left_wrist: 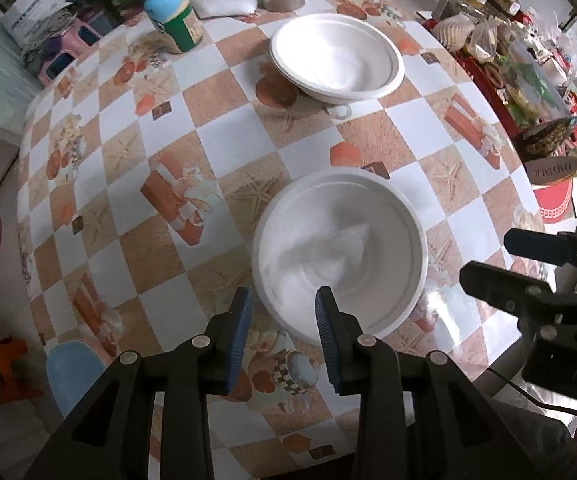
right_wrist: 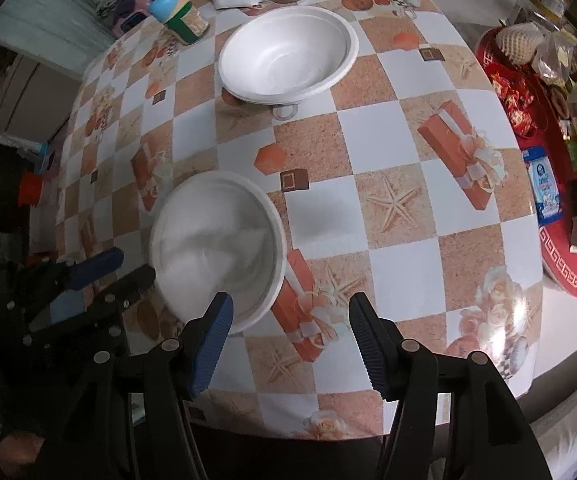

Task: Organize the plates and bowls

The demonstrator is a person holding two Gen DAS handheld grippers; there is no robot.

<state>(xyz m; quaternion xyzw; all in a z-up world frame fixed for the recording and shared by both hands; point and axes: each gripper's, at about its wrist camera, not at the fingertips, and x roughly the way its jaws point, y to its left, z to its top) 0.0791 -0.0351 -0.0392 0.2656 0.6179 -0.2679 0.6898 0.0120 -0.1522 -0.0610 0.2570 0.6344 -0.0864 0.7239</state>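
Left wrist: left gripper (left_wrist: 284, 312) jaws apart, nothing held, hanging over near rim of the near foam bowl (left_wrist: 340, 252) on the checkered tablecloth (left_wrist: 224, 136). Stacked bowls (left_wrist: 336, 58) lie farther ahead.

Right wrist: right gripper (right_wrist: 290, 318) jaws wide, empty; near bowl (right_wrist: 218, 246) sits ahead-left, closer to the left gripper (right_wrist: 130, 268). Stack (right_wrist: 288, 54) beyond.
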